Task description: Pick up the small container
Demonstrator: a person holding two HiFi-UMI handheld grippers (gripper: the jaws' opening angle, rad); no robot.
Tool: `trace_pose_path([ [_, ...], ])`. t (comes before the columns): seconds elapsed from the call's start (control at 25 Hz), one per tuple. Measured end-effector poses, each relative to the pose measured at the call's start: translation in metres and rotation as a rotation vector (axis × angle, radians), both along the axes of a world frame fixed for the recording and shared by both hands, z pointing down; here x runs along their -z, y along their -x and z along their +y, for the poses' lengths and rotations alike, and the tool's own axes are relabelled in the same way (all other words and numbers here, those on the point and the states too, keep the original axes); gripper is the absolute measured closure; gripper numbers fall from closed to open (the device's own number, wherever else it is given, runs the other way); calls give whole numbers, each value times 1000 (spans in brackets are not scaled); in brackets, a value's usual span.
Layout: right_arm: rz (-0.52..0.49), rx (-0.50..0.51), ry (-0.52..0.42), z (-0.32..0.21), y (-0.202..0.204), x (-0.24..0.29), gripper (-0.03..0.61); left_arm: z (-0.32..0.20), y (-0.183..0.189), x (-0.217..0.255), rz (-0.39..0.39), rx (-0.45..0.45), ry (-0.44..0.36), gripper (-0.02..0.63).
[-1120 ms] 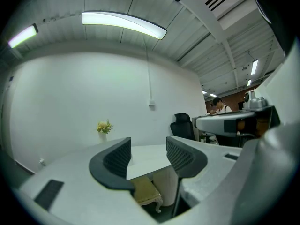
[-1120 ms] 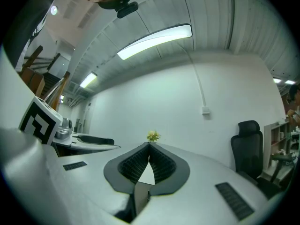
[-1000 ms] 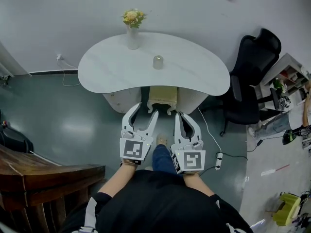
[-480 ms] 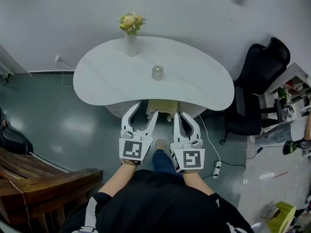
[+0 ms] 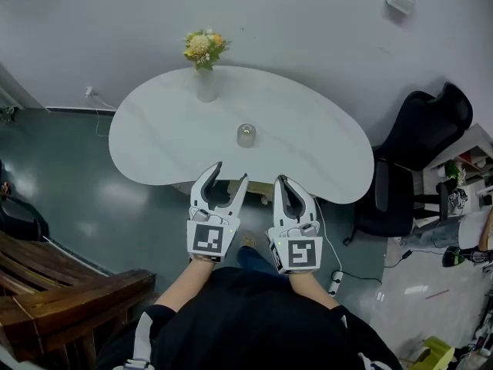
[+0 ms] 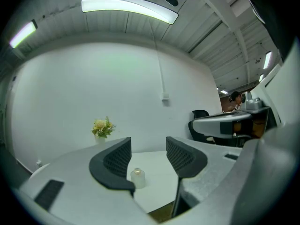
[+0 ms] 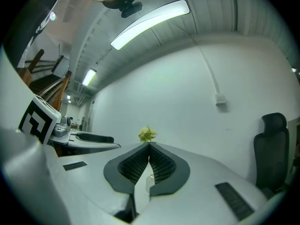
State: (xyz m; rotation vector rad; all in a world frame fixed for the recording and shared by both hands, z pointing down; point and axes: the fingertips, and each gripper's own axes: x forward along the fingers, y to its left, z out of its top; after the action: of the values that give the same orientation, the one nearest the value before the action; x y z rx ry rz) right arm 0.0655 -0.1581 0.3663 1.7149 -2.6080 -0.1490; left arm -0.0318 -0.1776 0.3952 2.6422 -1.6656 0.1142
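The small container (image 5: 246,135), a pale jar with a lid, stands near the middle of the white kidney-shaped table (image 5: 162,141). My left gripper (image 5: 229,173) is open and empty, its tips over the table's near edge, short of the jar. In the left gripper view the container (image 6: 137,177) shows beyond the open left gripper (image 6: 149,146), low in the gap and close to the left jaw. My right gripper (image 5: 283,179) is beside it, shut with nothing held. In the right gripper view the right gripper (image 7: 149,145) has its tips touching, and the container (image 7: 149,182) shows through the slit below them.
A white vase of yellow flowers (image 5: 203,66) stands at the table's far left edge. A black office chair (image 5: 420,141) is to the right of the table. A dark wooden bench (image 5: 62,287) is at the lower left. A power strip (image 5: 335,277) lies on the grey floor.
The table and the jar have come closer in the head view. Both grippers now reach over the table's near edge. Their jaws stand as before.
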Motion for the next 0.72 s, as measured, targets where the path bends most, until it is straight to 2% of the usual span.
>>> trace_pose_path([
  [0.32, -13, 49, 23, -46, -8, -10, 555, -42, -7, -8, -12, 41, 4, 382],
  [0.72, -31, 41, 69, -86, -3, -27, 555, -86, -12, -31, -25, -5, 26, 377],
])
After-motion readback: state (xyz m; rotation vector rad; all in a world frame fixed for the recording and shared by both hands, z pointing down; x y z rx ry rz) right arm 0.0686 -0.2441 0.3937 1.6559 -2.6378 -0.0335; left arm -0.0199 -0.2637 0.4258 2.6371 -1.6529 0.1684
